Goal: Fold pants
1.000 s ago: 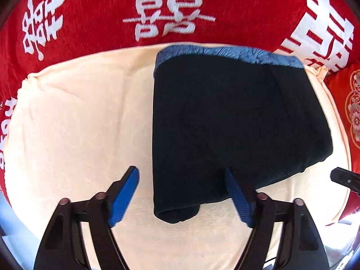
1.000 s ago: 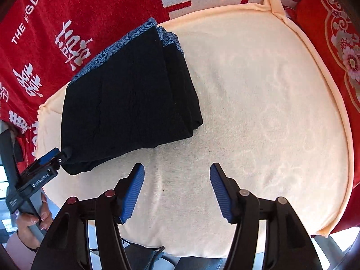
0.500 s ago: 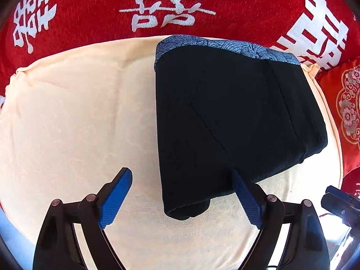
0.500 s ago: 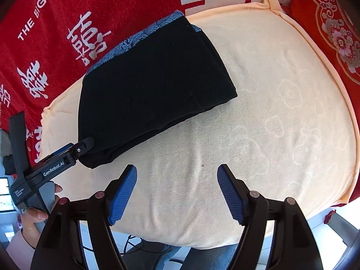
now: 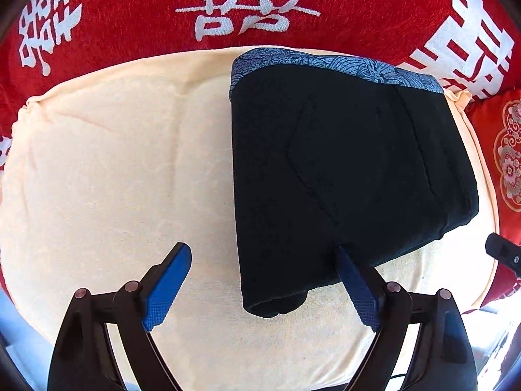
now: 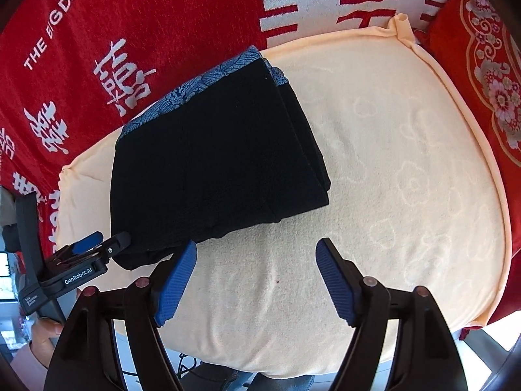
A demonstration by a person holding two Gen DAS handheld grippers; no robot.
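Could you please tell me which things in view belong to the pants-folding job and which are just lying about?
Part of the job:
- folded black pants
- cream cushion beneath them

Just lying about:
- red blanket with white characters
- red floral pillow

folded black pants (image 6: 211,163) on cream cushion (image 6: 407,195); right tool (image 6: 255,277) open above

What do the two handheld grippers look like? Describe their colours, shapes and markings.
Both match: the left gripper and right gripper have glossy black angular frames with small round rivets, and fingers faced with ridged blue pads. In the right wrist view, the left gripper's body shows white "GenRobot.AI" lettering and a small white label. No cables are clearly visible.
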